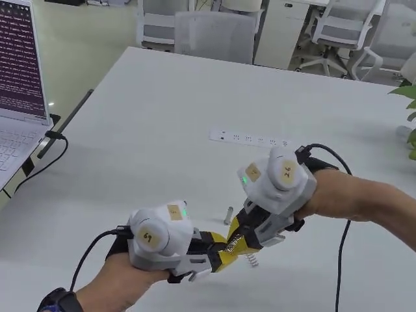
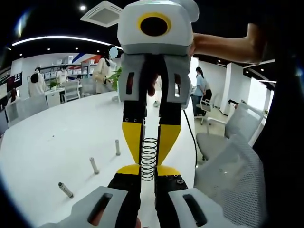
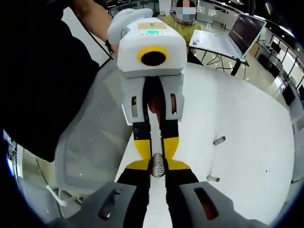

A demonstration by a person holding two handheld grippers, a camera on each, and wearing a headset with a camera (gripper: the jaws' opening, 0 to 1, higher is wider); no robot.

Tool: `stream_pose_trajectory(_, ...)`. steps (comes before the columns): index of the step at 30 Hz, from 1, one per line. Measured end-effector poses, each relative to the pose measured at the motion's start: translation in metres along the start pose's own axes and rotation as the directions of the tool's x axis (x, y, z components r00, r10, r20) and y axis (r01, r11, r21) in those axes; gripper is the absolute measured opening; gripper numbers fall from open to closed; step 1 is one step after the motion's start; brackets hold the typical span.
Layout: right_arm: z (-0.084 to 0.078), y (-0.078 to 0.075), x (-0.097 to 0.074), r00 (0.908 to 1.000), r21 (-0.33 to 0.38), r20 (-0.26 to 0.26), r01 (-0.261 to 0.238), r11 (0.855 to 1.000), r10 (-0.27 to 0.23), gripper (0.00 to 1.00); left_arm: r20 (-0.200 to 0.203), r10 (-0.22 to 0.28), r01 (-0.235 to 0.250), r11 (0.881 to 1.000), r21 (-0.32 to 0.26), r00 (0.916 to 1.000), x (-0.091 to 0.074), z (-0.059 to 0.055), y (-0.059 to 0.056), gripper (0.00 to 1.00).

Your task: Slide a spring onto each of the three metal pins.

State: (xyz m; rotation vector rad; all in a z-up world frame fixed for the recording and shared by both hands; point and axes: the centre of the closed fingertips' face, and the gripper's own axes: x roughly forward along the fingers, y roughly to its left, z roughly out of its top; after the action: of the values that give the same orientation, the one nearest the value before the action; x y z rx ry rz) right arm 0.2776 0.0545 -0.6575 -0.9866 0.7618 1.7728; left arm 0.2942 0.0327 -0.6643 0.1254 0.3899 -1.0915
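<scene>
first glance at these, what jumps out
The two grippers meet nose to nose low in the head view: the left gripper and right gripper both pinch one spring between their yellow tips. Next come three metal pins, all bare, on the white table beside them, and a loose spring lying on the table just by the grippers.

I see left tongs (image 1: 219, 251), right tongs (image 1: 236, 238) tip to tip over desk (image 1: 162, 110) front, spring (image 1: 229, 246) between; pin (image 1: 228, 215) just behind, power strip (image 1: 250, 138) farther back, laptop (image 1: 16, 97) far left.
</scene>
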Motion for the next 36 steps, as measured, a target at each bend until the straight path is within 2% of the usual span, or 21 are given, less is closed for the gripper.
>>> stream_pose_trajectory(11,-0.003,-0.001,0.005,0.9998,-0.009,-0.003,0.018,1.000,-0.018,0.08,-0.011,0.014,-0.014,1.000,-0.011,0.9998,0.001,-0.006,0.001,0.03)
stream_pose_trajectory(16,-0.010,-0.005,0.006,0.9990,-0.005,-0.027,0.037,0.999,-0.037,0.08,-0.013,0.018,-0.018,1.000,-0.022,0.9998,0.000,-0.006,0.003,0.08)
stream_pose_trajectory(21,-0.014,-0.007,0.006,0.9988,0.014,-0.021,0.044,0.999,-0.043,0.08,-0.027,0.030,-0.031,0.999,-0.026,0.9992,-0.006,-0.011,0.006,0.11)
stream_pose_trajectory(31,-0.027,-0.005,0.012,0.9978,0.039,-0.043,0.052,0.998,-0.051,0.08,-0.051,0.050,-0.053,0.998,-0.045,0.9974,-0.014,-0.018,0.012,0.14)
stream_pose_trajectory(36,-0.034,-0.002,0.017,0.9975,0.057,-0.050,0.052,0.997,-0.049,0.08,-0.068,0.069,-0.074,0.995,-0.074,0.9953,-0.022,-0.026,0.018,0.18)
